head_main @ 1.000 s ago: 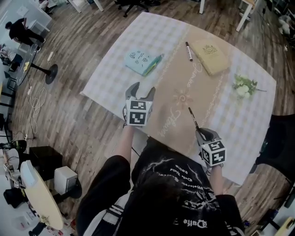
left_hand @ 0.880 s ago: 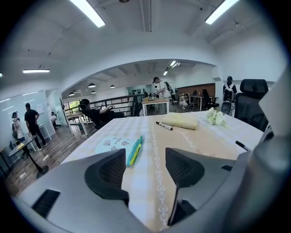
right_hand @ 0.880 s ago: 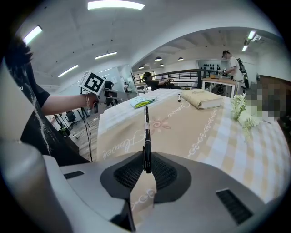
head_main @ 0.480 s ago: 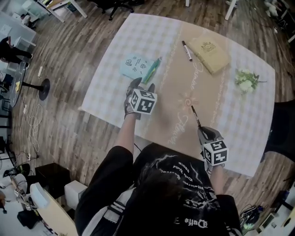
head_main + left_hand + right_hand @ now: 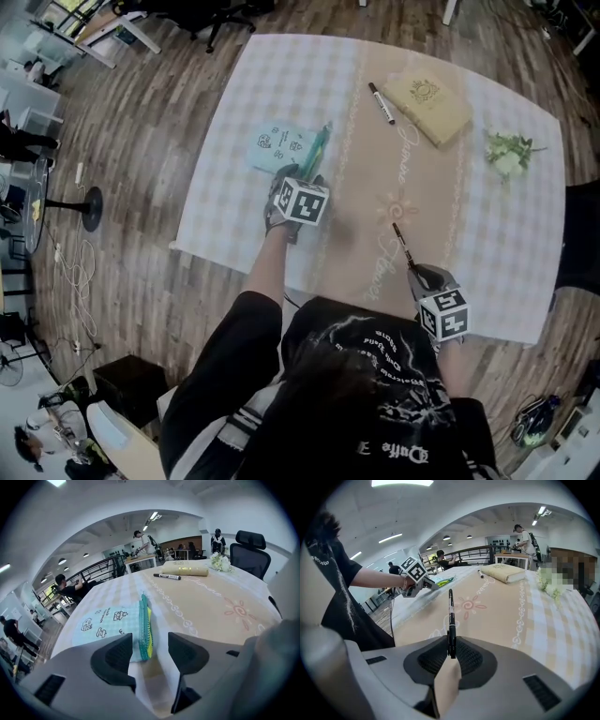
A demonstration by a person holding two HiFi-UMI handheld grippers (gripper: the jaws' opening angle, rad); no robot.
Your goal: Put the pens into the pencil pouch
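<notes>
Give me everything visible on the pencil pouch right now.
The pale blue checked fabric pencil pouch is a flat rectangle printed with small black doodles. A green zip edge runs along one long side with a yellow strip beside it; whether the zip is open is unclear. It lies flat on the checked tablecloth, just left of the beige runner. The left gripper has open jaws lined up on the zip edge's near end, pads not pressing it.

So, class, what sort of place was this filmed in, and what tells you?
Probably an open-plan office or lab: a swivel chair, a person working at a desk in the background, and strip lights on the ceiling.
</notes>
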